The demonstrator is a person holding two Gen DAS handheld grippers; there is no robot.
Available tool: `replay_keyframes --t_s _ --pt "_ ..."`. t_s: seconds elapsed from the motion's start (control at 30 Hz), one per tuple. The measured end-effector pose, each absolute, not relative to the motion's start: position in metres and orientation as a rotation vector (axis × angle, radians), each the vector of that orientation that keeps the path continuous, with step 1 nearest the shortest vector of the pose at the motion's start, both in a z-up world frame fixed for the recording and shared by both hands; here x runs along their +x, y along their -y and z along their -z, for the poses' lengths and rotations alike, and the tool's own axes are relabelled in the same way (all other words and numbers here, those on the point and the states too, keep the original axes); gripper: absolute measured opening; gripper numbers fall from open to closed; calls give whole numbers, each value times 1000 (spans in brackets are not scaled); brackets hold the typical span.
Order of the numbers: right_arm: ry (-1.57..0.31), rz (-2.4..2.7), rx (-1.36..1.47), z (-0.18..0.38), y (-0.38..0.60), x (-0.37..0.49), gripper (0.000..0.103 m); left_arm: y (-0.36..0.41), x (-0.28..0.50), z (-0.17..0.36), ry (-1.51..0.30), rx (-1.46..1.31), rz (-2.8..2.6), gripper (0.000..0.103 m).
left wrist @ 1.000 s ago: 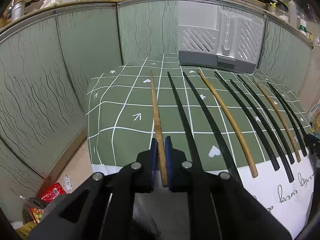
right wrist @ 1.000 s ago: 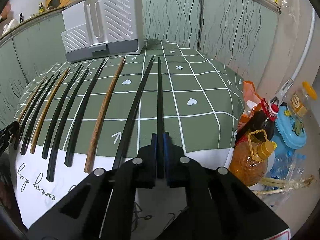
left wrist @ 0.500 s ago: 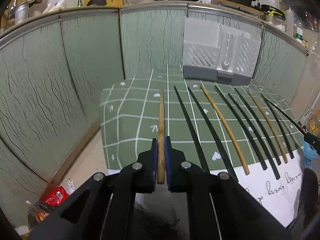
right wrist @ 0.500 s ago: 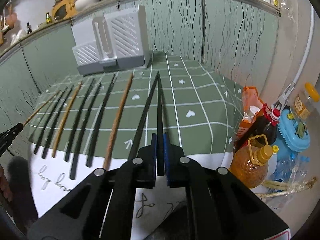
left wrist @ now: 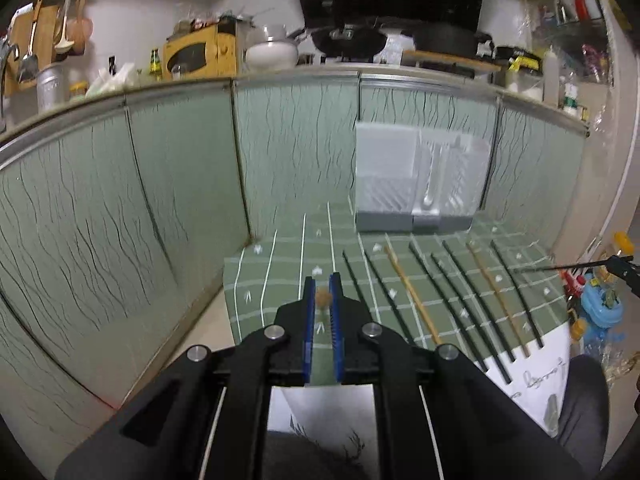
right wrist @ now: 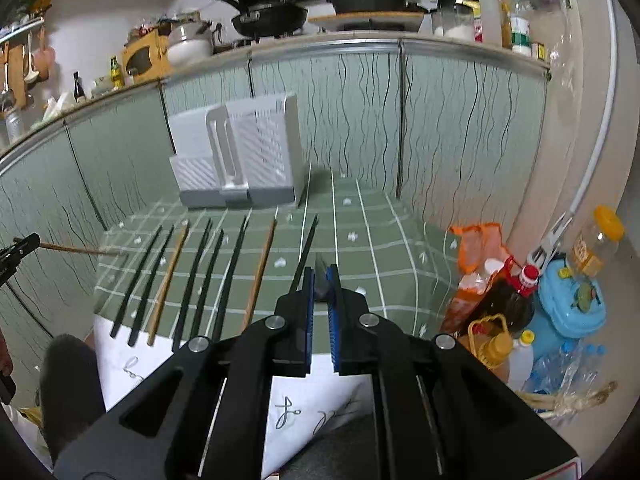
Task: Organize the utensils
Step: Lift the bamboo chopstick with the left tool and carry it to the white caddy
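Observation:
My left gripper [left wrist: 323, 294] is shut on a brown wooden chopstick [left wrist: 322, 298], seen end-on and lifted above the green checked cloth [left wrist: 280, 280]; the chopstick also shows at the left in the right wrist view [right wrist: 76, 249]. My right gripper [right wrist: 320, 280] is shut on a black chopstick [right wrist: 320, 278], lifted and seen end-on; it also shows at the far right in the left wrist view [left wrist: 560, 267]. Several black and brown chopsticks [right wrist: 224, 276] lie side by side on the cloth. A white and grey utensil rack [right wrist: 240, 168] stands at the back of the table.
Green cabinet panels [left wrist: 120, 220] wall in the table's back and left. Oil bottles [right wrist: 492, 344], a blue container [right wrist: 568, 304] and bags sit on the floor to the right. A white printed cloth [right wrist: 128, 360] hangs over the table's front edge.
Both grippers have risen and pulled back from the table, each lifting its chopstick off the cloth and tilting it until it points straight at the camera.

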State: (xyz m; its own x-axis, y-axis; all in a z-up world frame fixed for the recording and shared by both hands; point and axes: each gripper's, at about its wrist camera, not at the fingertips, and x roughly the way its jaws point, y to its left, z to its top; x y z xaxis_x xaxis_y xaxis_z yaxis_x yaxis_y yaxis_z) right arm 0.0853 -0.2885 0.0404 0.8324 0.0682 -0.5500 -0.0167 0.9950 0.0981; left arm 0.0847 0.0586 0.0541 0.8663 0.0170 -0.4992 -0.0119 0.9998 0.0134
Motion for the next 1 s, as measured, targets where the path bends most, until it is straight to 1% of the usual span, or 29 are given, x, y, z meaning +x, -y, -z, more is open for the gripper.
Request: replay_keyframes --t_s 0.3,0.67,1.0 --pt "-535 -67 107 -74 298 93 6 -63 90 -90 -477 29 25 8" --pt "-535 -104 107 -84 300 112 6 -65 104 -91 -483 22 81 8" --pt "-503 -193 97 -122 300 123 6 -63 128 -125 -447 -7 211 8"
